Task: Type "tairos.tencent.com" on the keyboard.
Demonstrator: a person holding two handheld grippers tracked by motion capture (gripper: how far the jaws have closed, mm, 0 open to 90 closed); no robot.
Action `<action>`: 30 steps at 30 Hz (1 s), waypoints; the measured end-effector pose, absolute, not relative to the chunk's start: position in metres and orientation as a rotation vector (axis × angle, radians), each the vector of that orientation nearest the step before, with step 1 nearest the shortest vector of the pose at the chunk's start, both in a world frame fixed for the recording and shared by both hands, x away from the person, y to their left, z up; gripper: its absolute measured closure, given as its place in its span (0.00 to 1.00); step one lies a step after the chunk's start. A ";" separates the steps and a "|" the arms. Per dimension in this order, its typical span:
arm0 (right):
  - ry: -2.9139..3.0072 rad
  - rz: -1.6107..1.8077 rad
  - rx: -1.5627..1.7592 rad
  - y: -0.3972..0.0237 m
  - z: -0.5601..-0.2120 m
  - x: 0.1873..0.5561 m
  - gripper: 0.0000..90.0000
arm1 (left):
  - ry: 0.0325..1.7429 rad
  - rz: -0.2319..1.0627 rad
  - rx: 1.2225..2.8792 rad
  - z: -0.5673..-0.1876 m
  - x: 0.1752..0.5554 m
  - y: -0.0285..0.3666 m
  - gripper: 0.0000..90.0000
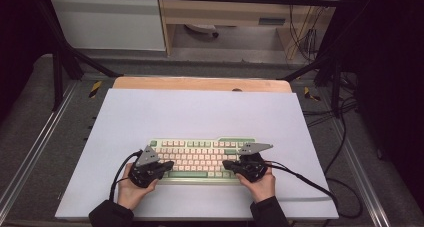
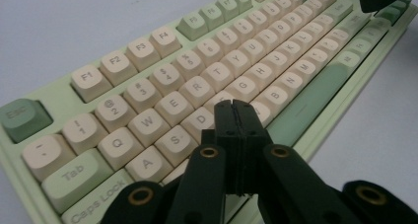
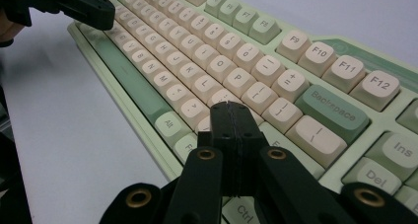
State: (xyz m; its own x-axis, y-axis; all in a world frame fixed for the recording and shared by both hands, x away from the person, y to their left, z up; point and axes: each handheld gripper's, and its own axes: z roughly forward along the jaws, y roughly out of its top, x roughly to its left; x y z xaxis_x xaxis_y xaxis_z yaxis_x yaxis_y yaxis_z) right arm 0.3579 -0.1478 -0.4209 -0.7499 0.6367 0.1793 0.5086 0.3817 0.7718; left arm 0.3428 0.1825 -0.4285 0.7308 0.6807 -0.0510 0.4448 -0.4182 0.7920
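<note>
A pale green keyboard [image 1: 200, 152] with cream and green keys lies near the front of the table. My left gripper [image 1: 169, 165] is shut and empty, its tips over the keyboard's left half. In the left gripper view, that gripper [image 2: 232, 103] hovers close above the letter keys [image 2: 167, 108] around D and F. My right gripper [image 1: 227, 165] is also shut and empty, over the keyboard's right half. In the right gripper view, this gripper [image 3: 227, 105] sits just above keys [image 3: 236, 78] near the right end of the letter rows. Whether either tip touches a key I cannot tell.
The keyboard rests on a white mat [image 1: 200, 114] covering a wooden table [image 1: 200, 83]. Black cables [image 1: 310, 182] trail from the grippers over the mat's right and left front. A metal frame [image 1: 60, 62] and floor cables [image 1: 345, 137] surround the table.
</note>
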 end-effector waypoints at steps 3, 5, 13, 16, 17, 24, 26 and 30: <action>2.487 1.312 1.036 -0.148 -0.421 0.358 1.00 | 0.843 0.352 2.091 -0.430 0.343 0.179 1.00; 2.488 1.309 1.037 -0.148 -0.421 0.358 1.00 | 0.843 0.351 2.096 -0.431 0.344 0.177 1.00; 2.489 1.311 1.038 -0.147 -0.422 0.358 1.00 | 0.843 0.350 2.097 -0.433 0.345 0.175 1.00; 2.491 1.312 1.041 -0.147 -0.423 0.358 1.00 | 0.840 0.350 2.098 -0.433 0.345 0.175 1.00; 2.490 1.311 1.036 -0.147 -0.423 0.358 1.00 | 0.839 0.350 2.100 -0.433 0.345 0.175 1.00; 2.492 1.311 1.035 -0.147 -0.423 0.358 1.00 | 0.836 0.356 2.108 -0.436 0.345 0.174 1.00; 2.490 1.311 1.038 -0.147 -0.423 0.358 1.00 | 0.835 0.354 2.108 -0.435 0.345 0.174 1.00; 2.488 1.312 1.038 -0.147 -0.422 0.357 1.00 | 0.829 0.360 2.098 -0.431 0.343 0.179 1.00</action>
